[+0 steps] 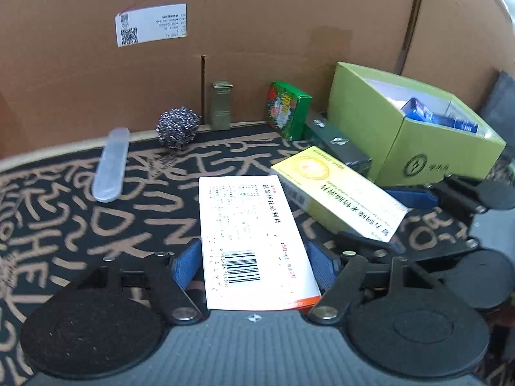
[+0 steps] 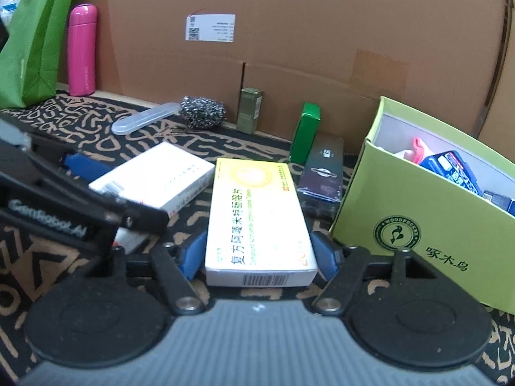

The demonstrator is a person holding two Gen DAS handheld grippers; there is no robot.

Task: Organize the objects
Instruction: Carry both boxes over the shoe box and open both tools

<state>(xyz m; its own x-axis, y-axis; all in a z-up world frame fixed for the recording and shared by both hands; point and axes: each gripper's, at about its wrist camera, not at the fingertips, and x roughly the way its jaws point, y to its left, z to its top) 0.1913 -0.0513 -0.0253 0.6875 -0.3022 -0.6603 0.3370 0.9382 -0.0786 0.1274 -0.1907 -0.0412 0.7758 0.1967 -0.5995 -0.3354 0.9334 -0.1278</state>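
Left hand-held gripper [image 1: 252, 263] is straddling the white box [image 1: 254, 244], right hand-held gripper [image 2: 259, 254] the yellow box [image 2: 257, 218]; pads apparently touching, grip uncertain.

patterned mat [image 2: 96, 141] w/ boxes [image 2: 418, 212], scrubber [image 2: 201, 111].

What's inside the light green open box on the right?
The light green box holds a dark blue packet and something pink. Its front wall hides whatever lies lower down.
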